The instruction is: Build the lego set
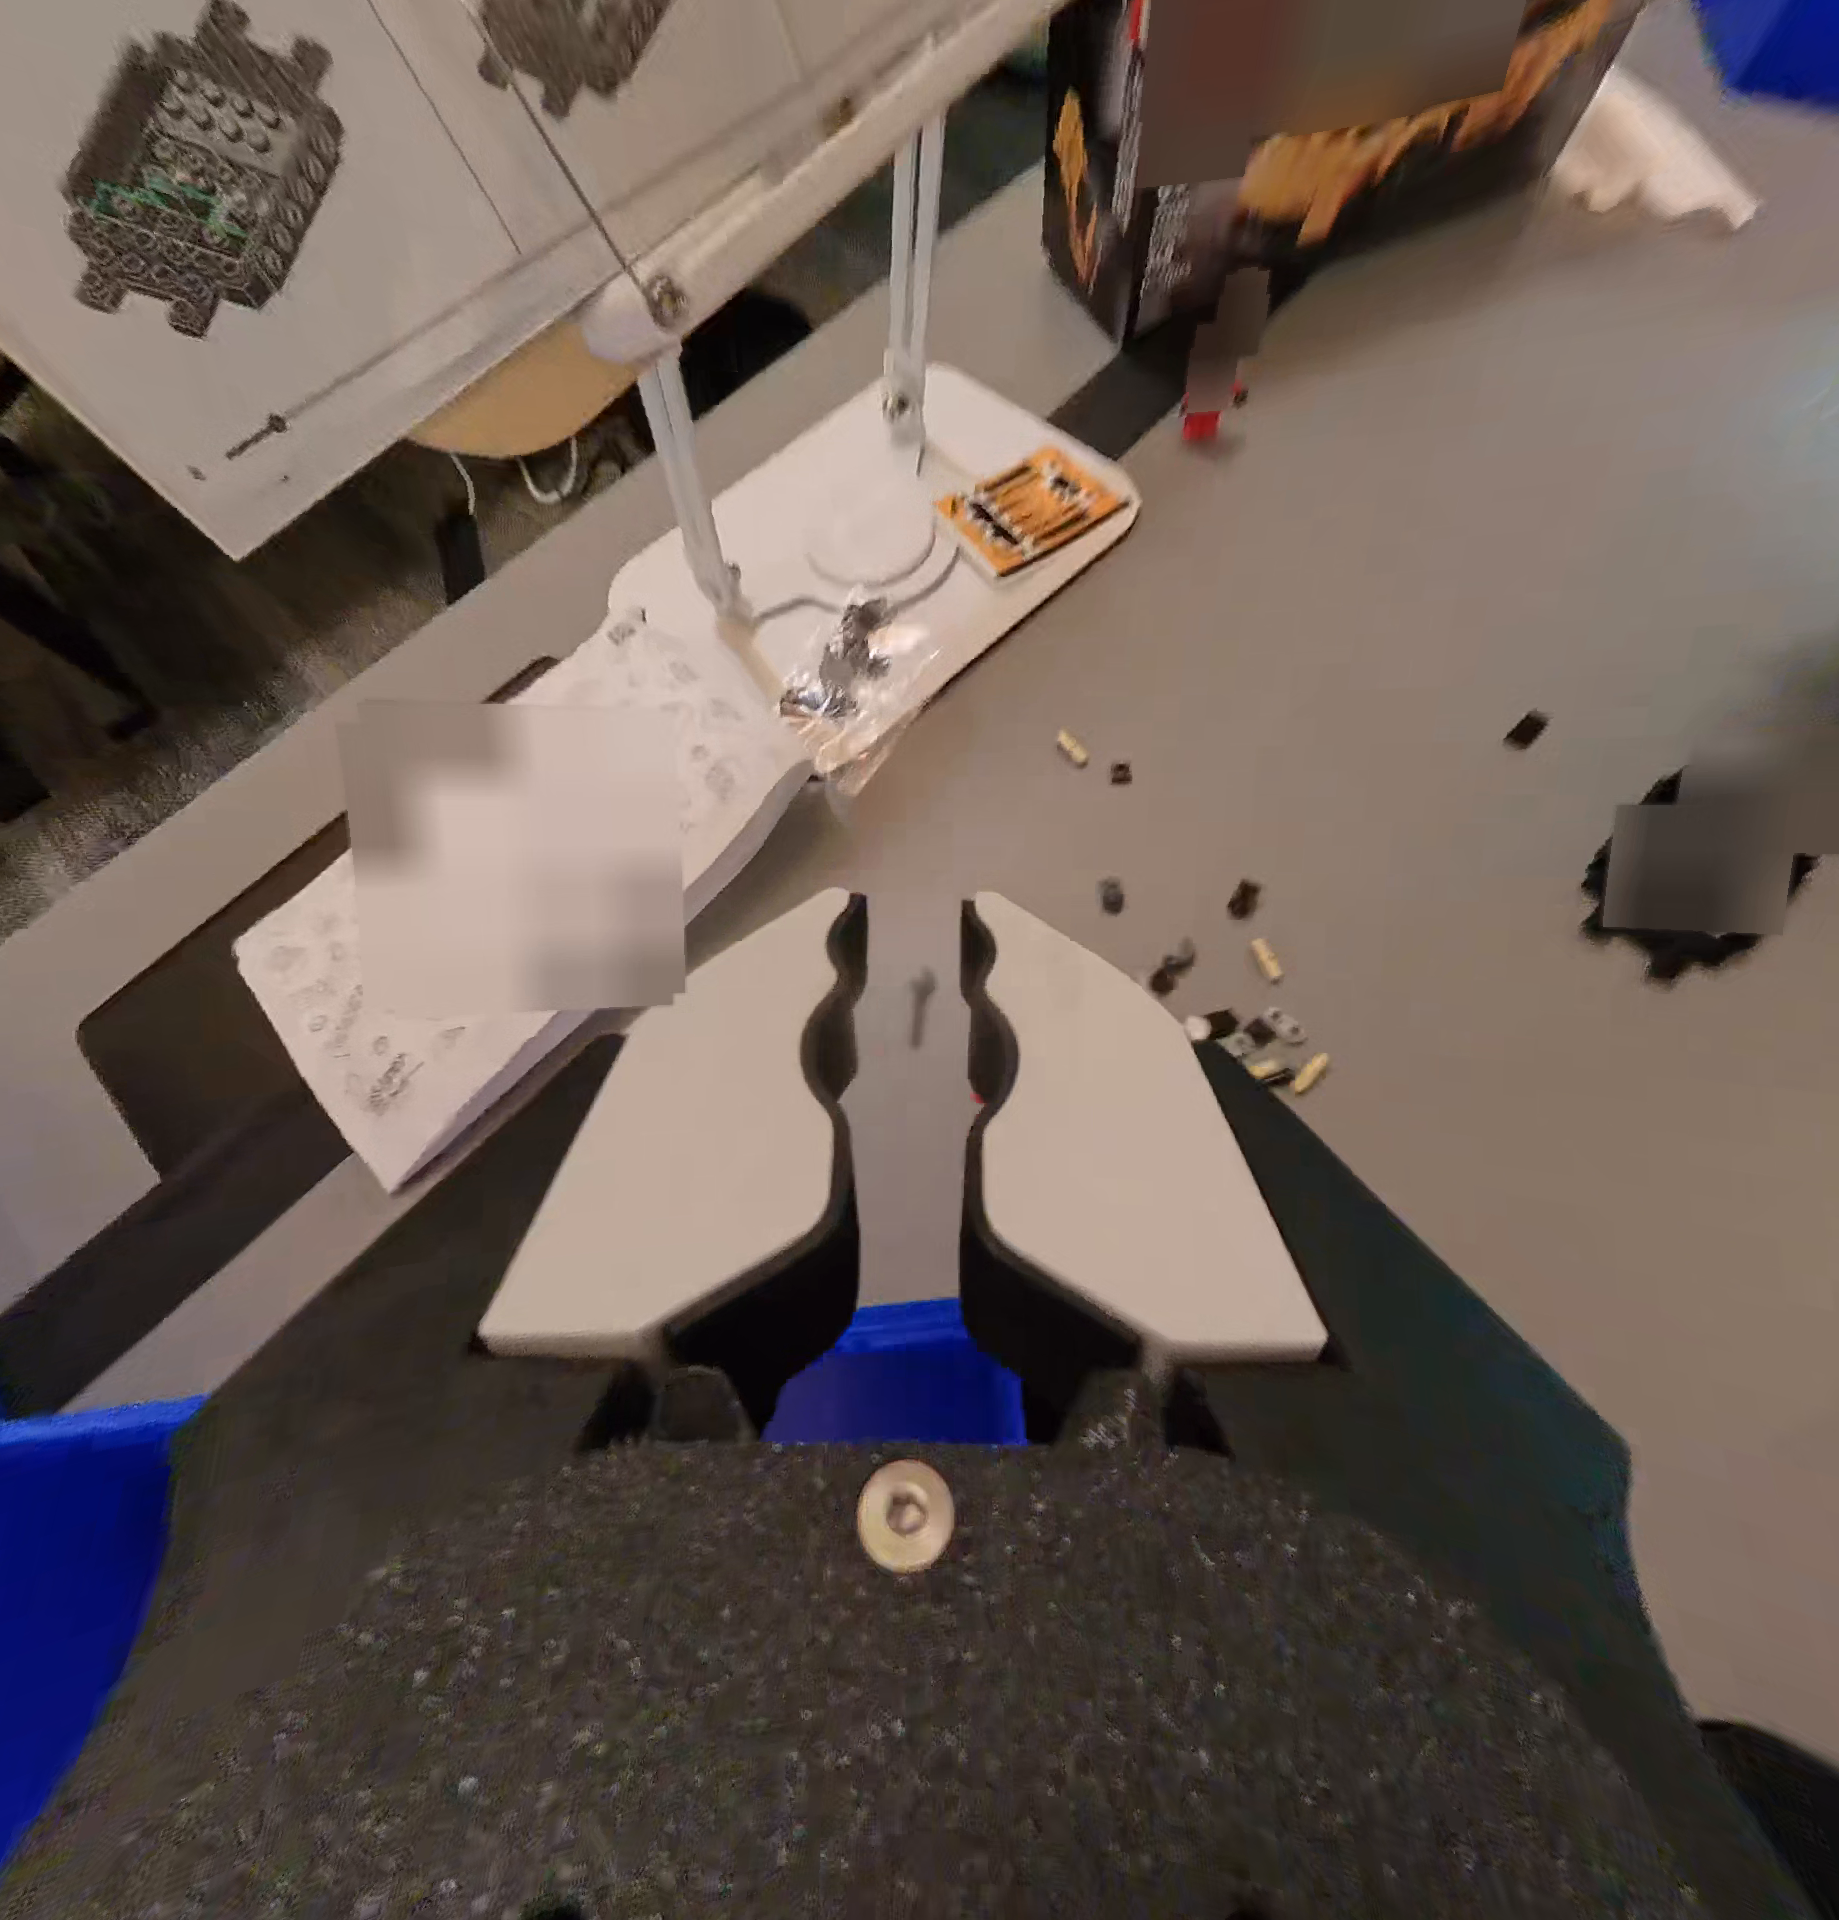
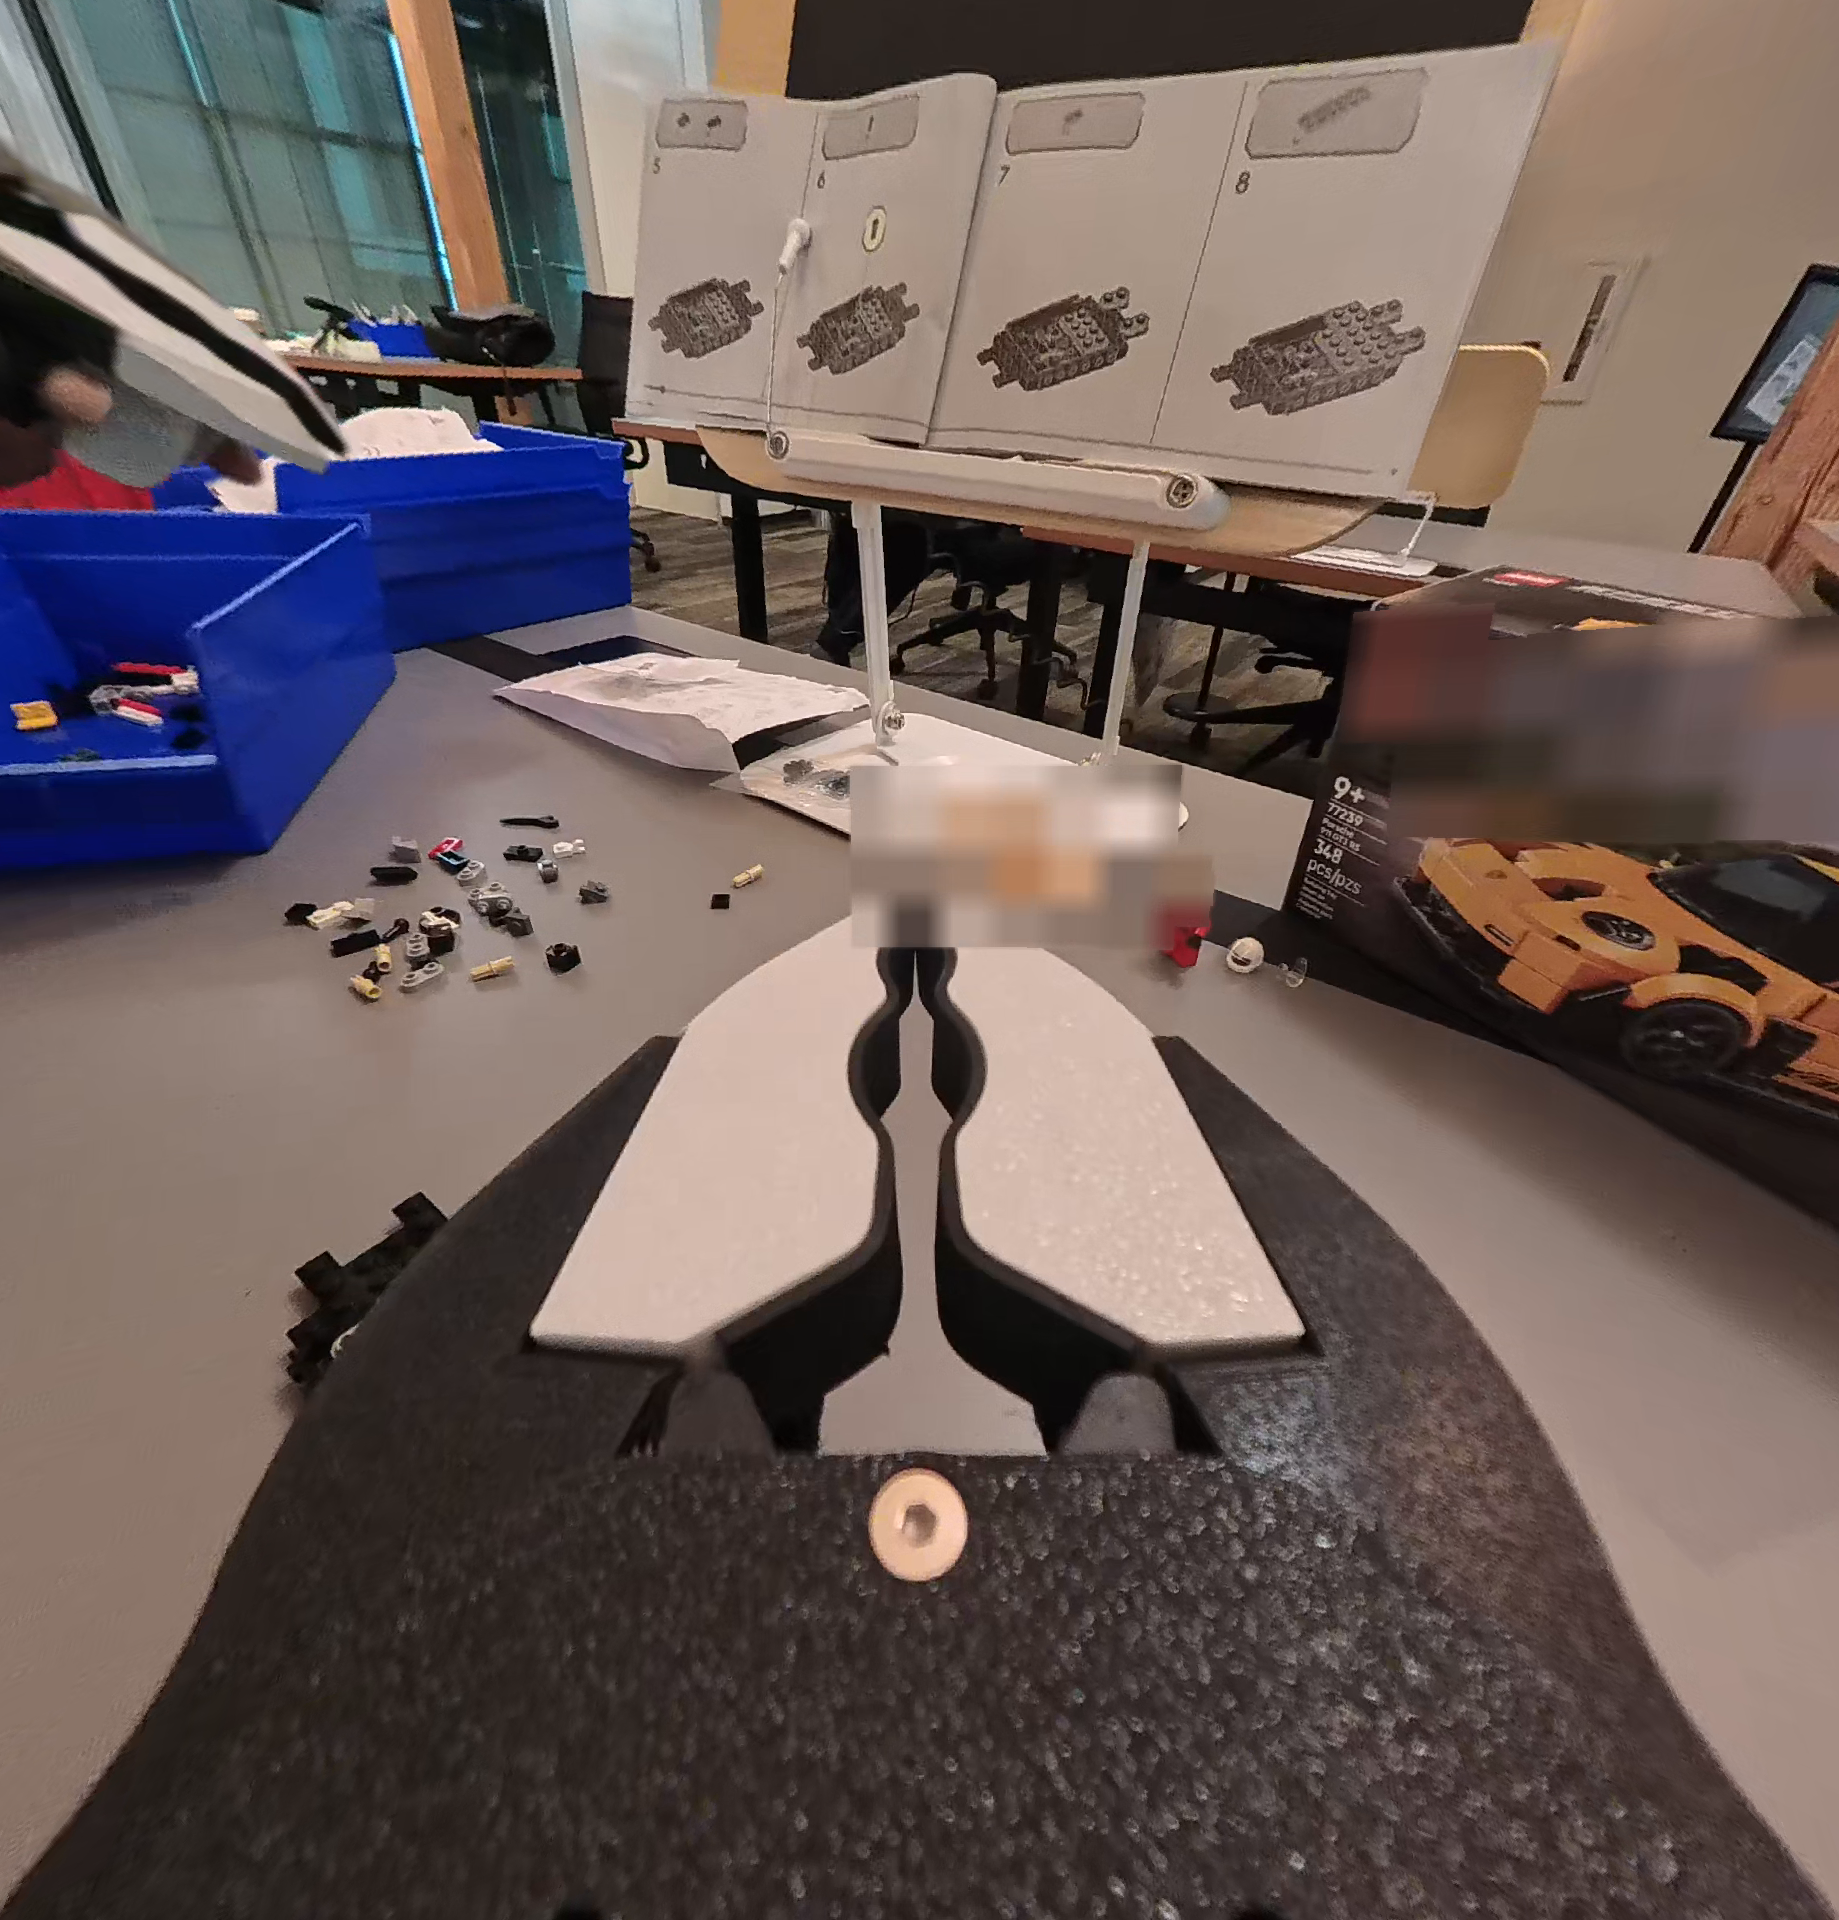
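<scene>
Here the left gripper is held above the grey table, its fingers parted with a clear gap and nothing between them; beyond the gap a small dark pin is seen lying on the table, though blur hides its exact shape. Loose small lego pieces are scattered just right of the fingertips, black and tan among them, and a black part-built assembly lies farther right, partly masked. An open booklet is spread left of the gripper, touching the white stand base, on which a clear bag of parts rests. The right gripper is held low over the table, its fingers drawn nearly together; the tips are covered by a mosaic patch, so whether anything is clamped cannot be told. To its left the loose pieces are scattered near a blue bin holding more parts; an instruction manual is propped open on the stand, and the set's box lies to the right.
</scene>
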The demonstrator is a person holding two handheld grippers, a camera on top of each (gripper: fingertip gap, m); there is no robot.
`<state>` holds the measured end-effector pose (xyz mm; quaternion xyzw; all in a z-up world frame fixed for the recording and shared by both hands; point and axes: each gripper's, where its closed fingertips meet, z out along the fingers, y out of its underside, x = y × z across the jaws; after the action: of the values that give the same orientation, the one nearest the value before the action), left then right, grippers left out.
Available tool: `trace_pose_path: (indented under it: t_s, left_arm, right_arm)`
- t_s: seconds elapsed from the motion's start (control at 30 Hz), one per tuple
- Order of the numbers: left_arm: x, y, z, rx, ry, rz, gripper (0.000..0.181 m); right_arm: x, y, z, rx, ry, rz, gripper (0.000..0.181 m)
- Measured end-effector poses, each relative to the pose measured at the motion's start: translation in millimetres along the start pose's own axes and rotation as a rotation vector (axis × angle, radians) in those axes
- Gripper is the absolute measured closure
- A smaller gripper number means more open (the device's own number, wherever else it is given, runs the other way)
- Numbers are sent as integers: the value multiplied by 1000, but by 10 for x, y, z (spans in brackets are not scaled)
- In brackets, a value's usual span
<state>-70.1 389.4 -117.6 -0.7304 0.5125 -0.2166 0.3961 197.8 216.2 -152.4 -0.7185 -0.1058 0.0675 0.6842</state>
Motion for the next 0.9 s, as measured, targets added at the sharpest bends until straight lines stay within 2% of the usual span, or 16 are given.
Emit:
trace_pose_path:
  t_s: [0.13,0.47,0.77,0.9]
  left_arm:
    - [-106,119,251,-171,106,60,158]
    - [-192,479,730,-447,280,300,155]
    - [64,877,1035,-632,420,431,158]
    - [254,1015,1051,-681,522,471,160]
  right_arm:
    - [-17,46,8,-20,-9,-11,181]
    - [-50,133,40,-57,-30,-36,181]
    - [-28,261,85,-96,-40,-19,181]
    - [-20,290,87,-105,-41,-15,181]
